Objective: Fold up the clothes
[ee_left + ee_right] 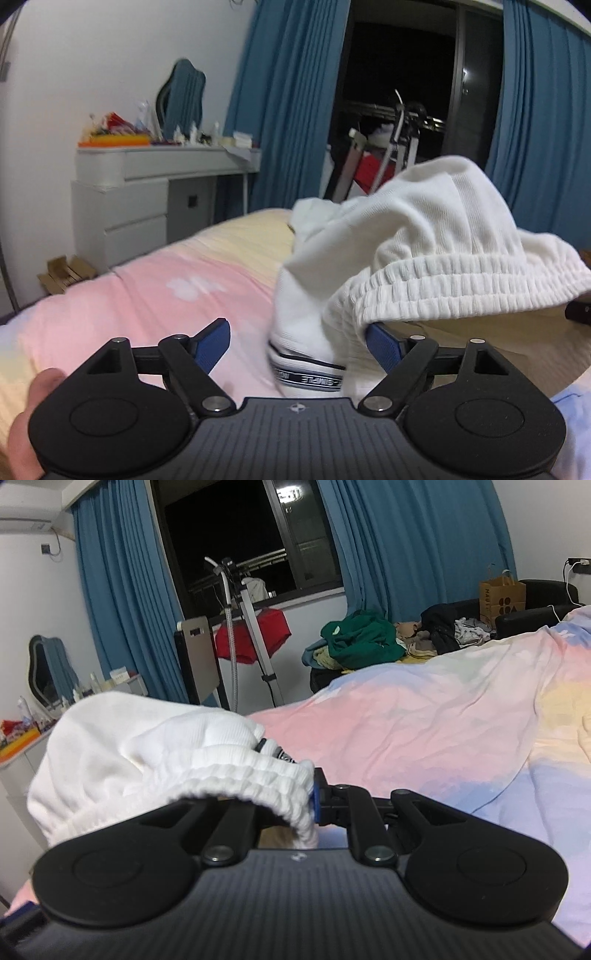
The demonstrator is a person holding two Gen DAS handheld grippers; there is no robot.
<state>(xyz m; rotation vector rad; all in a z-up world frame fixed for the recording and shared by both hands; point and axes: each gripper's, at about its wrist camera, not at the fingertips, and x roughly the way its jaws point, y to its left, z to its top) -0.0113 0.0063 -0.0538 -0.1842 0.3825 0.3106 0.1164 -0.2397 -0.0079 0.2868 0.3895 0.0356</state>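
Note:
A white ribbed garment [424, 236] with an elastic waistband [461, 284] hangs bunched above the pastel bed cover [166, 288]. A black-and-white lettered band [306, 378] shows at its lower edge. My left gripper [295, 326] stands wide open. The cloth drapes over its right blue pad [384, 345], and the left pad [216, 343] is bare. In the right wrist view my right gripper [314, 786] is shut on the waistband [240, 782] of the same garment [129, 738], holding it up off the bed cover [424, 720].
A grey dresser [140, 184] with clutter and a mirror stands at the left wall. Blue curtains [406, 554] frame a dark window. Beyond the bed are a garment steamer stand [255, 627] and a pile of clothes [362, 638] with a paper bag [502, 598]. A hand [37, 398] holds the left gripper.

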